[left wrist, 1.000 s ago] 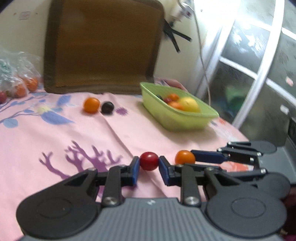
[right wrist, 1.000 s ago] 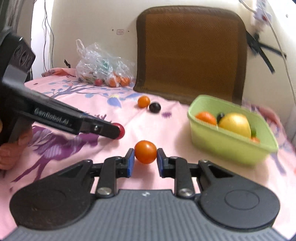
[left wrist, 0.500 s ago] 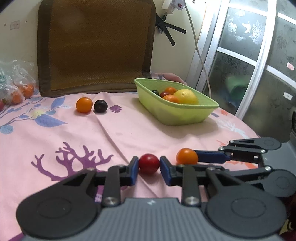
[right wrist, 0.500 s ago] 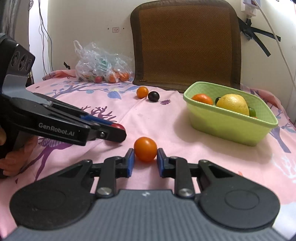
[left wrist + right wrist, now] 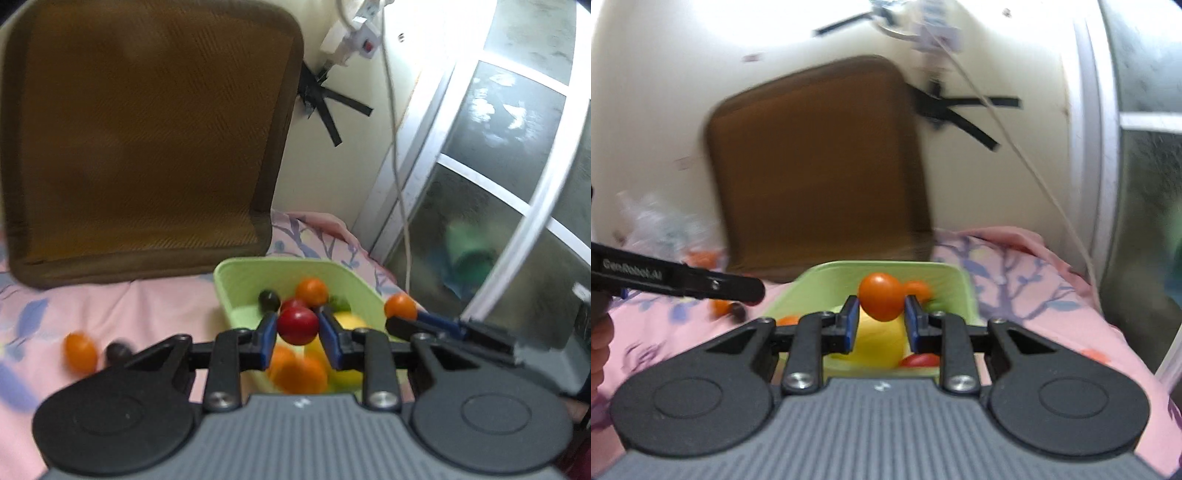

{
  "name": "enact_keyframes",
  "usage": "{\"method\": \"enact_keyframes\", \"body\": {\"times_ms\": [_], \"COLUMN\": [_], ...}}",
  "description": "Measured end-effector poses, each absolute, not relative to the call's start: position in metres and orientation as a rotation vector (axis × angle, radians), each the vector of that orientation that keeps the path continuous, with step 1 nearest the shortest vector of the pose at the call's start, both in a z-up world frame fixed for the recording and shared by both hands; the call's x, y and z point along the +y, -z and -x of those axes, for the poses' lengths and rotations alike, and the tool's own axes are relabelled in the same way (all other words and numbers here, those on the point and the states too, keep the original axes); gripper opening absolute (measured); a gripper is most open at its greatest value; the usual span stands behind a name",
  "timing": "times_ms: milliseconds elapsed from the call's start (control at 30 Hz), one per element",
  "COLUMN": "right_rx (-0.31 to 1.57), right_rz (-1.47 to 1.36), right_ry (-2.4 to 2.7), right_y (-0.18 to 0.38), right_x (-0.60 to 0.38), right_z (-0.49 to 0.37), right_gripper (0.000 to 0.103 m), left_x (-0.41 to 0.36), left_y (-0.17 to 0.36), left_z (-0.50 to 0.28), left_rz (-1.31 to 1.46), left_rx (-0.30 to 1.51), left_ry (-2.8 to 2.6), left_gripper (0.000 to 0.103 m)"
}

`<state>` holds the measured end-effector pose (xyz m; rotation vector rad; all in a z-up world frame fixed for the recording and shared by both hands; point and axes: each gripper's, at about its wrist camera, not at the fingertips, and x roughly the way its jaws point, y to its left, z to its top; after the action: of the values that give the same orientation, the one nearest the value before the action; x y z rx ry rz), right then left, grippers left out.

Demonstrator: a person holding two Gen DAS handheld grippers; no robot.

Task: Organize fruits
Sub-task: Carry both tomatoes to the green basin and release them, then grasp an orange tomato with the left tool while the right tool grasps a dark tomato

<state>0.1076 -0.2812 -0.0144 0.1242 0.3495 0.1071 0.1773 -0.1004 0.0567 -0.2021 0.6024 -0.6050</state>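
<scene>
Fingers of left gripper (image 5: 298, 328) pinch red cherry tomato (image 5: 297, 325); right gripper (image 5: 881, 317), fingers narrow, clamps orange cherry tomato (image 5: 881, 301). Both above green basket (image 5: 236, 280).

Left gripper (image 5: 297, 332) and right gripper (image 5: 880, 320): identical build. Ribbed grey housing at the base with a small white mark at its front edge. Two black round pivot discs, black linkage arms, one silver screw per arm. Blue pads line the inner fingertip faces. Side of the left gripper carries white "GenRobot.AI" lettering
</scene>
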Motion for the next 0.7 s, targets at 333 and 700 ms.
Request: {"method": "enact_keyframes", "body": {"times_ms": [333, 700], "right_rx": [0.307, 0.282], "right_rz": [-0.194, -0.211], "right_ry": [-0.074, -0.299], "right_y": [0.029, -0.008], "right_x": [-0.303, -0.273], "right_z": [-0.120, -0.100], "right_gripper": [0.046, 0.041], "left_x": [-0.115, 0.030], "left_y": [-0.048, -0.059], "left_z": [-0.206, -0.183], "left_rz": [0.236, 0.262], "left_rx": [0.641, 0.585], "left_ry": [0.570, 0.360], "left_gripper": [0.038, 0.038]}}
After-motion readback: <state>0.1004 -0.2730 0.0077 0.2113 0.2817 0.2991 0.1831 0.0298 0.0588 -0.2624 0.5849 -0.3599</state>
